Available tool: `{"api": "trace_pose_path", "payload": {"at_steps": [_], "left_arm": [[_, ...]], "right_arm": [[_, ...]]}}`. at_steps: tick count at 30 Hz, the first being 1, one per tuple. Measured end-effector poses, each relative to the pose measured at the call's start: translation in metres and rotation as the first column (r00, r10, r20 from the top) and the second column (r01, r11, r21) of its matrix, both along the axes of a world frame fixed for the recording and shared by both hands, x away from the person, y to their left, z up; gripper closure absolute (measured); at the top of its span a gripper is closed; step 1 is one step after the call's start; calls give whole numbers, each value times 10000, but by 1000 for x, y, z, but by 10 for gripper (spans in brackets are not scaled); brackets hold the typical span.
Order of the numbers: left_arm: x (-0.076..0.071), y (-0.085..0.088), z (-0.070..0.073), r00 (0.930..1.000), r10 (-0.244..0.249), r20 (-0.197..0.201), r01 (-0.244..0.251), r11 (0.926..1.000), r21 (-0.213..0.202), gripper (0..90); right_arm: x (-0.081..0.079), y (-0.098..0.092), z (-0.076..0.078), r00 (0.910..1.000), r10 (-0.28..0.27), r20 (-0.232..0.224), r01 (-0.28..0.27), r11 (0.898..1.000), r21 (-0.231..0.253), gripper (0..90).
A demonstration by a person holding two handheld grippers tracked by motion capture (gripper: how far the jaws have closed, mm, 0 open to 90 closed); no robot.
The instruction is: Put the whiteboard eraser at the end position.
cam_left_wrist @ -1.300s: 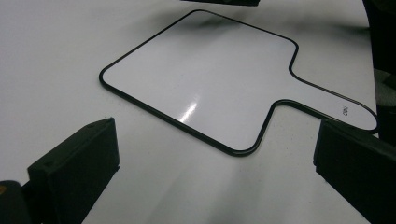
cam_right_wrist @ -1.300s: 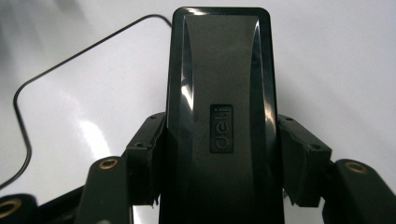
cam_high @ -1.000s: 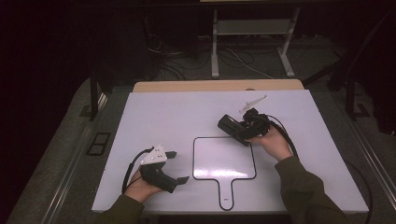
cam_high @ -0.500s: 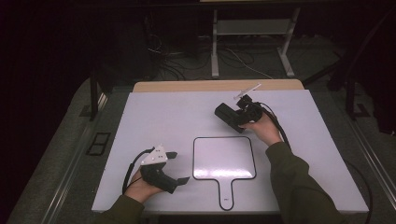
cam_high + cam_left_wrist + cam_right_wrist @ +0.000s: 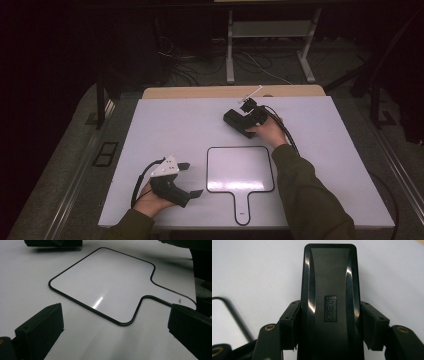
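A: What has my right gripper (image 5: 235, 120) got?

B: Its jaws are clamped on both long sides of a black Deli whiteboard eraser (image 5: 329, 302), held over the white table (image 5: 165, 125), just beyond the far edge of the paddle-shaped whiteboard (image 5: 240, 169).

A: And my left gripper (image 5: 192, 179)?

B: Low near the table's front edge, jaws spread wide with nothing between them, facing the whiteboard's handle side.

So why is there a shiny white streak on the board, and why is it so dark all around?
In the left gripper view, a lamp's glare streaks the glossy whiteboard. In the right gripper view, highlights run along the black eraser, which sits slightly soft so close up. In the high view, the lit table is bright while the floor and room behind sink into shadow.
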State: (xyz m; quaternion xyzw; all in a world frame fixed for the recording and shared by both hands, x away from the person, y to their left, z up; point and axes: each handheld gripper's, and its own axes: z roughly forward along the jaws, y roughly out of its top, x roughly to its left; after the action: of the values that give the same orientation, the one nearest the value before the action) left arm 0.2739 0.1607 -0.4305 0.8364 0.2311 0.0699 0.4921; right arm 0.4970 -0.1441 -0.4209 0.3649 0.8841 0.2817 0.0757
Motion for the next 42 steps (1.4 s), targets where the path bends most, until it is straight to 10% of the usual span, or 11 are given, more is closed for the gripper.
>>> {"api": "trace_pose_path", "payload": {"at_steps": [25, 42], "left_arm": [[1, 0, -1, 10000, -49, -49, 49, 10000, 67, 0], [3, 0, -2, 9997, 174, -189, -174, 9998, 19, 0]], "right_arm": [[8, -5, -10, 9991, -183, -383, 195, 9993, 321, 337], [-14, -28, 13, 9927, -760, 939, 672, 9934, 931, 232]]}}
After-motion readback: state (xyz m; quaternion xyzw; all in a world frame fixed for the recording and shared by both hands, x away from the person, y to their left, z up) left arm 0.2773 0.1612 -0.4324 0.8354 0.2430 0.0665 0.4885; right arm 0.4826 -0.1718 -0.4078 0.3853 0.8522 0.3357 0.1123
